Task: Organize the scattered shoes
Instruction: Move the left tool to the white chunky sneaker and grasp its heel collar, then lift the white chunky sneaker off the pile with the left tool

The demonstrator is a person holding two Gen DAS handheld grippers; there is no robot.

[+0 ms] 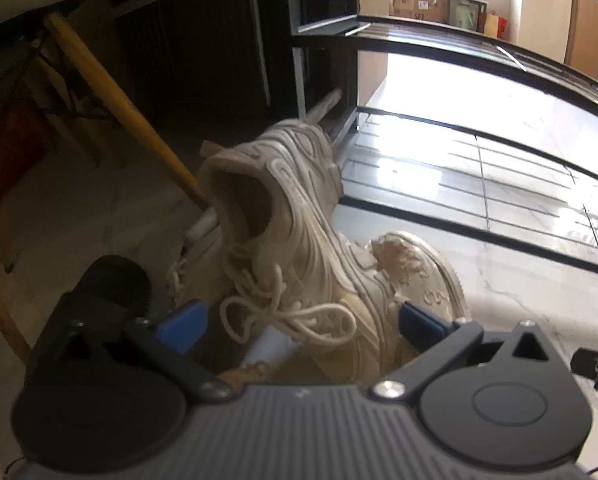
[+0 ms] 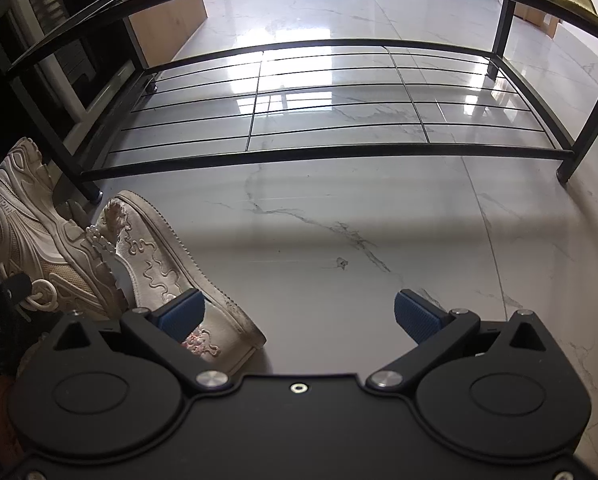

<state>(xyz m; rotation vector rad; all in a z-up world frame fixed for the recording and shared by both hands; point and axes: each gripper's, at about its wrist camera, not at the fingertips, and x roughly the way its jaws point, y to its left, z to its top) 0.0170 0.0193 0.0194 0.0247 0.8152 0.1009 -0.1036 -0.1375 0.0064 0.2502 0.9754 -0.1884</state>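
A beige chunky sneaker with white laces lies heel-up between the blue pads of my left gripper, whose jaws are wide apart and do not touch it. Beside it lies a pale embroidered flat shoe. In the right wrist view the same sneaker and the embroidered shoe lie at the left on the floor. My right gripper is open and empty; its left pad hangs over the embroidered shoe's toe end. A black wire shoe rack stands beyond, its lower shelf bare.
The rack also shows in the left wrist view at right. A yellow wooden leg slants behind the sneaker, with dark furniture behind it. A black shoe or strap lies at the far left. White marble floor spreads in front of the rack.
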